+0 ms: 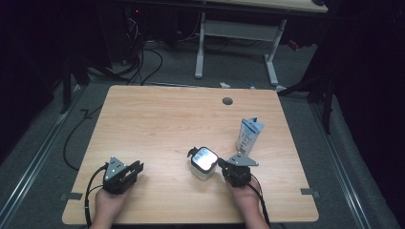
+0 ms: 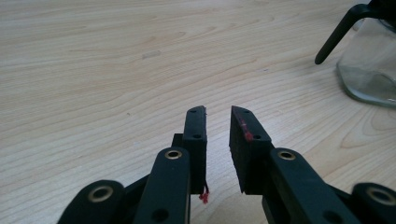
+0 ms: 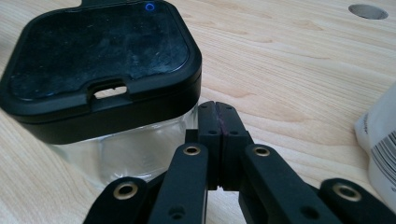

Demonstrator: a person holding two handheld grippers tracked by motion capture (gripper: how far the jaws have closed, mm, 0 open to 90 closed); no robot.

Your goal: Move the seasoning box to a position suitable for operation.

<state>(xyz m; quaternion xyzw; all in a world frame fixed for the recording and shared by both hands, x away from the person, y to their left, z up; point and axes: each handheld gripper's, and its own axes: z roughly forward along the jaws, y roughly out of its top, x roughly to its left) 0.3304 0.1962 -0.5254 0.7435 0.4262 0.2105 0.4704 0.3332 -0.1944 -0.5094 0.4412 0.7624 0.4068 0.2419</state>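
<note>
Resting beside square glass jar (image 3: 121, 140), right tongs (image 3: 217, 109) closed empty; left tongs (image 2: 218, 116) slightly parted.

Glass jar (image 1: 203, 163) with black lid just beside right tongs (image 1: 222, 164), white carton (image 1: 249, 136) behind, left tongs (image 1: 138, 168) well apart

Dim room, lit surface (image 1: 157, 119); gripper views brighter.
High view: light from overhead, surroundings nearly black, pic soft & grainy, glare patch on jar lid (image 1: 205, 159). Left gripper view: even, washed-out light, far wood slightly blurred, glass jar (image 2: 371, 65) at edge soft. Right gripper view: sheen on the lid, w/ soft shadow under the jar, white pack (image 3: 380, 140) overexposed.
</note>
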